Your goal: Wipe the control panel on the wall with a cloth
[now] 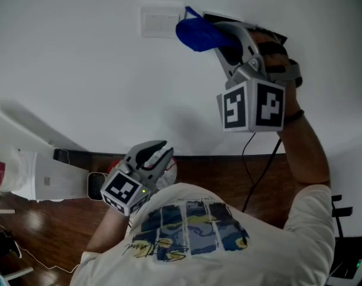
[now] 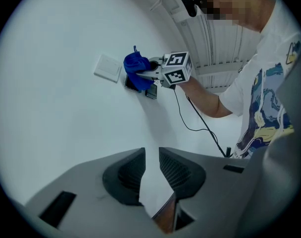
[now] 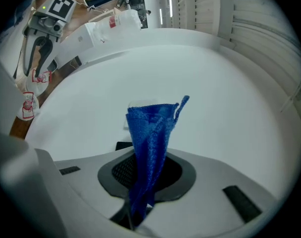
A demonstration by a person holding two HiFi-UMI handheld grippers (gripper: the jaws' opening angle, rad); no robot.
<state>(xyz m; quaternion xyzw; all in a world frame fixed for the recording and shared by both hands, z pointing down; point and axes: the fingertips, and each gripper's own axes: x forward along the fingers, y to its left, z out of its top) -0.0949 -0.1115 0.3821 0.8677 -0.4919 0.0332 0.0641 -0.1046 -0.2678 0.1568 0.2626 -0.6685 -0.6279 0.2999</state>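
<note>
A blue cloth (image 1: 199, 34) is bunched between the jaws of my right gripper (image 1: 219, 39), which is shut on it and held high against the white wall. The cloth presses on the left end of a black control panel (image 1: 214, 18), right beside a white switch plate (image 1: 159, 24). In the right gripper view the cloth (image 3: 150, 143) hangs out from the jaws and hides most of the panel (image 3: 123, 146). My left gripper (image 1: 152, 155) hangs low, away from the wall, with its jaws slightly apart and nothing between them (image 2: 151, 170). From there I see the cloth (image 2: 135, 66) on the panel (image 2: 136, 86).
A black cable (image 1: 259, 159) drops from the right gripper down the wall. A dark baseboard (image 1: 228, 155) meets the wooden floor (image 1: 50, 225). A white appliance (image 1: 32, 174) stands at the left on the floor. The person's patterned shirt (image 1: 199, 231) fills the lower foreground.
</note>
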